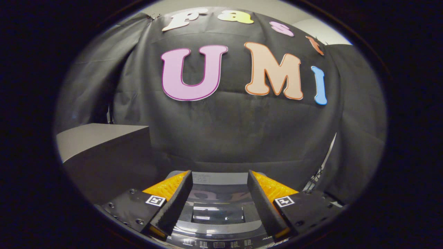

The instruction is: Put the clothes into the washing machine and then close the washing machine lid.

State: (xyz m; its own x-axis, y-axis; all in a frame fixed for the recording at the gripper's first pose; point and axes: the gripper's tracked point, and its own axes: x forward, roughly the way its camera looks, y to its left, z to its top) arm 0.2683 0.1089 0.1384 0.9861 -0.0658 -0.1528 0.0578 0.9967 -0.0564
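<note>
Gripper (219,180) held with fingers spread wide apart, nothing between them; the gap is unobstructed. Below and between the fingers the washing machine (218,230) is seen with its lid (218,200) lying flat and closed, so the drum opening is blocked from above. Open air is left over the lid up to the black cloth wall (235,135), which closes off the way just beyond the machine's back edge. To the left a dark box (104,152) stands higher than the machine top, close beside it; sideways passage there is barred. To the right some cables (320,171) hang by the cloth near the machine's corner; room there is narrow.
</note>
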